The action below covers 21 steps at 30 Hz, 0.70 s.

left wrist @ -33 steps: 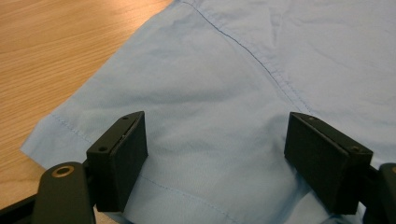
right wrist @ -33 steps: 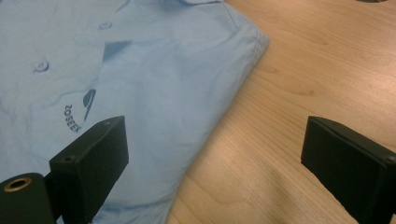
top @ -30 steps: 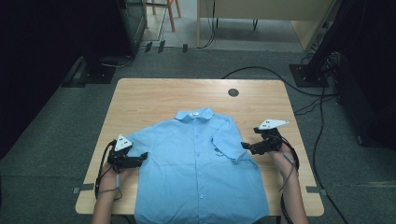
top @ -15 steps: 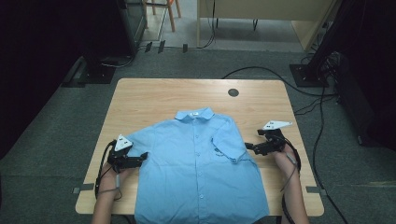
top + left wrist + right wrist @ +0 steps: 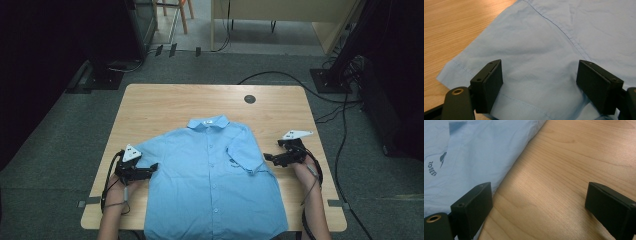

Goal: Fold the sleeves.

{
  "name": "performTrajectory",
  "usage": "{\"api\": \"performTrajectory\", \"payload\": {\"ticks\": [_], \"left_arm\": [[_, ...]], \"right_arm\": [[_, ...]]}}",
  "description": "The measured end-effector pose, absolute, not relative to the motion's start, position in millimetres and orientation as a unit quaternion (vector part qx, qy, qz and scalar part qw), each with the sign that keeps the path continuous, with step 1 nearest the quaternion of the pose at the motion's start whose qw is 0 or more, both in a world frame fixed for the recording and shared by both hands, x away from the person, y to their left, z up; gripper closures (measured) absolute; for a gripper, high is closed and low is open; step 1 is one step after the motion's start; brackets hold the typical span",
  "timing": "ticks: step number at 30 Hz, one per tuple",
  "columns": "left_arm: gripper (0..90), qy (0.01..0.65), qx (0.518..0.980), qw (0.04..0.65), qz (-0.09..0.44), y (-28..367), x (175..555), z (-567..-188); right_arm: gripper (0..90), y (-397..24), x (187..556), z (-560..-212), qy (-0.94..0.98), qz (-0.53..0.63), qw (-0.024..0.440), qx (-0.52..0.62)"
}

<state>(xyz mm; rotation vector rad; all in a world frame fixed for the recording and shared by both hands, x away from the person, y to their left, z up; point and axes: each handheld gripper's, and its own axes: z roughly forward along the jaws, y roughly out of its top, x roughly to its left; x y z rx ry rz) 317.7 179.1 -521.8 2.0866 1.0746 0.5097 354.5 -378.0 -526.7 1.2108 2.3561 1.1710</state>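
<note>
The blue shirt [image 5: 215,185] lies flat, buttoned and collar-up, in the lower middle of the wooden surface [image 5: 165,107], unmoved since a second ago. The right claw [image 5: 269,158], jaws wide, has drawn back off the folded sleeve onto bare wood at right, where dark print reads partly "ZOSEEN". The left claw [image 5: 153,168] stays wide over the other sleeve at lower left.

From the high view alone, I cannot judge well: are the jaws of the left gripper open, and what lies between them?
Observer: The left gripper is open, with the light blue shirt sleeve between its jaws.
Operator: And the right one?
Observer: The right gripper is open too, over bare wood of the table; the shirt edge lies beside one jaw.
Operator: Any print on the cloth there?
Observer: Yes, dark lettering shows on the fabric, partly cut off.
</note>
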Motion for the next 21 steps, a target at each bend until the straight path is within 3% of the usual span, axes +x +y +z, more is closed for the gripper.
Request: {"api": "performTrajectory", "payload": {"ticks": [1, 2, 5, 21], "left_arm": [[20.0, 0.414, 0.815, 0.358, 0.193, 178.1, 317.8, -522.1], [12.6, 0.414, 0.815, 0.358, 0.193, 178.1, 317.8, -522.1], [10.4, 0.416, 0.815, 0.355, 0.192, 177.7, 317.9, -522.4], [10.5, 0.44, 0.794, 0.374, 0.19, 186.7, 315.5, -509.5]], "right_arm": [[7.3, -378.7, 354.1, -527.9, 0.804, 0.407, 0.124, 0.415], [7.3, -378.7, 354.1, -527.9, 0.804, 0.407, 0.124, 0.415], [7.2, -380.1, 354.3, -528.1, 0.803, 0.405, 0.13, 0.418], [6.0, -377.6, 353.2, -528.2, 0.81, 0.393, 0.139, 0.413]]}}
